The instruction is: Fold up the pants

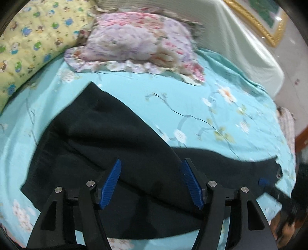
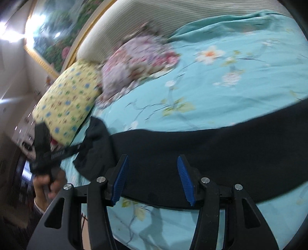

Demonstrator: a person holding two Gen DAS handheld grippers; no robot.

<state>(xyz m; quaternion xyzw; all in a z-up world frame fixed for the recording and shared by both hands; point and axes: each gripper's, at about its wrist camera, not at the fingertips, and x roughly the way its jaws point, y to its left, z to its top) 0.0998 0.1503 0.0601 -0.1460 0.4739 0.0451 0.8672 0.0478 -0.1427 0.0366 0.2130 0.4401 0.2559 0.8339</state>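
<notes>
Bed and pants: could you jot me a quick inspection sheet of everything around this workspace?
Surface: bed with a turquoise floral sheet.
Job's things: dark pants spread out across the sheet, not yet folded.
Clutter: pink floral pillow; yellow quilt beside it.
Grippers: left tool open above the pants; right tool open, holding nothing.
Cables: nothing seen.
Surroundings: padded headboard; gold-framed painting on the wall.

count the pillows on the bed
2: a floral pillow at the bed's head, and a yellow cartoon-print pillow beside it, to its left. Others may lie out of view.
</notes>
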